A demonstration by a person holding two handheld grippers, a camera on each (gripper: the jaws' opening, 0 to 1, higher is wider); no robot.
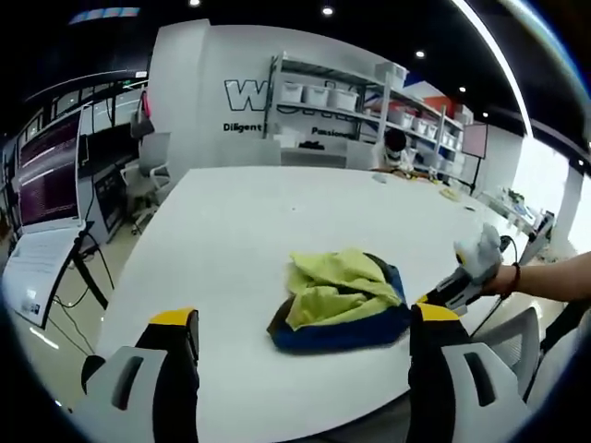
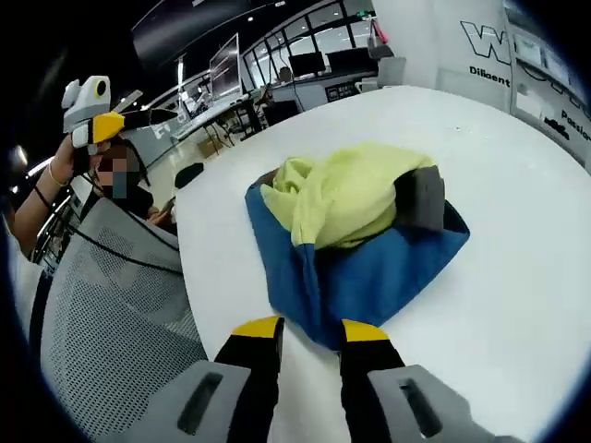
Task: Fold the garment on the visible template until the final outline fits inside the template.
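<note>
A crumpled garment (image 1: 340,303), yellow-green on top and blue below, lies bunched on the white table (image 1: 240,231) near its front edge. My left gripper (image 1: 305,317) is held back from it, open, with its jaws wide apart and nothing between them. In the right gripper view the garment (image 2: 355,231) shows a grey patch. My right gripper (image 2: 311,329) stands open by a narrow gap, and the blue hem reaches just up to its tips. From the left gripper view, the right gripper (image 1: 428,301) sits at the garment's right edge, held by a hand. The left gripper (image 2: 138,118) is raised at upper left.
A grey mesh chair (image 2: 102,295) stands against the table's front edge (image 2: 189,305). Another office chair (image 1: 148,180) and a large screen (image 1: 51,171) are to the left. Shelves with white bins (image 1: 323,97) line the back wall. The table stretches far beyond the garment.
</note>
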